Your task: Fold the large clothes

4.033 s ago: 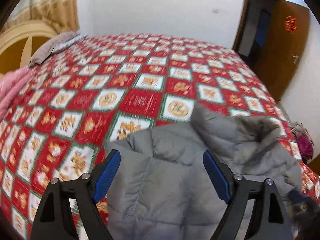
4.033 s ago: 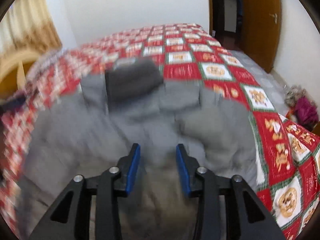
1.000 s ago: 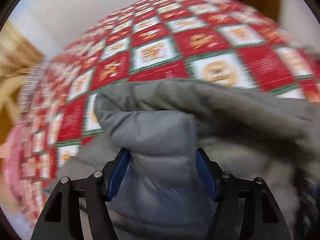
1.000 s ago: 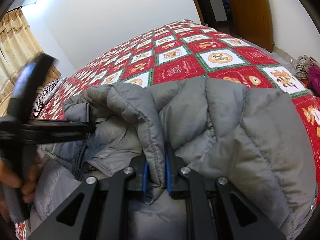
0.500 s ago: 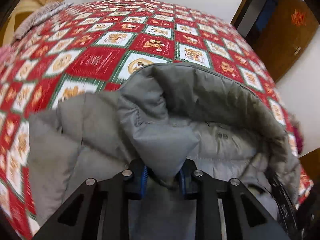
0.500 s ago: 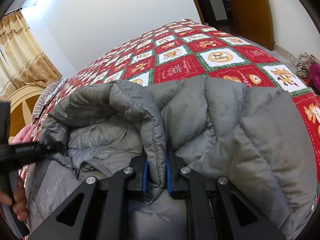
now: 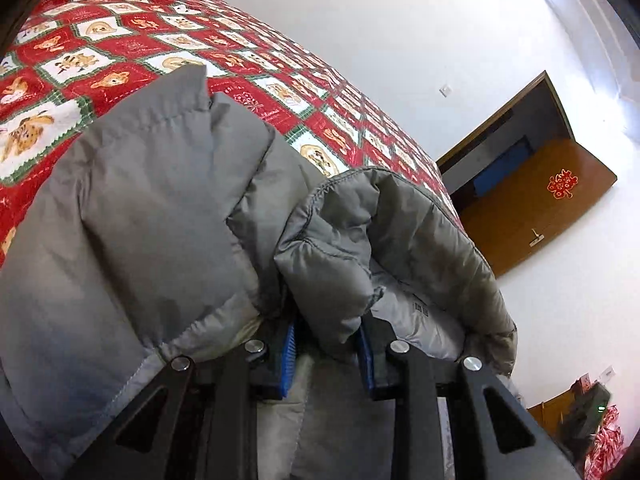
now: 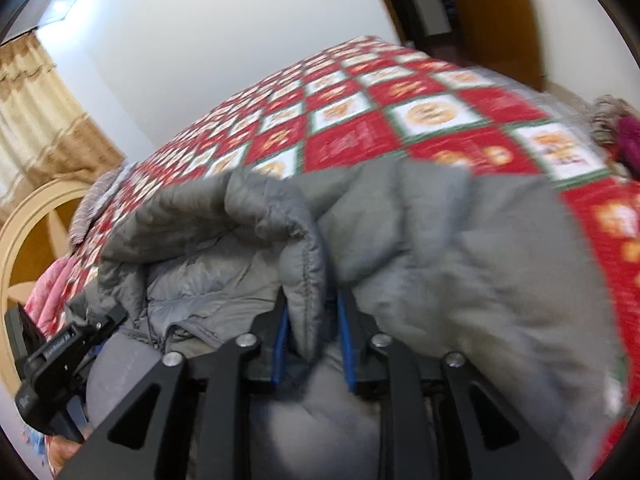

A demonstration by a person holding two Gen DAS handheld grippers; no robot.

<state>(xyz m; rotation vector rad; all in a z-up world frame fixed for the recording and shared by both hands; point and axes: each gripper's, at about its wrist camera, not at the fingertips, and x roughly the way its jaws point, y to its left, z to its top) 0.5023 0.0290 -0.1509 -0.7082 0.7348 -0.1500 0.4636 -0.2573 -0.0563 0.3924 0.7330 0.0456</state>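
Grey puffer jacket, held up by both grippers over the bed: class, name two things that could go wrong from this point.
1. The left gripper and the right gripper each pinch only a thick, slippery edge of the grey puffer jacket; the padding may slip out under the jacket's weight.
2. The jacket hangs bunched between the two grips, with its lining exposed, so laying it on the quilt may leave an uneven, lumpy fold.
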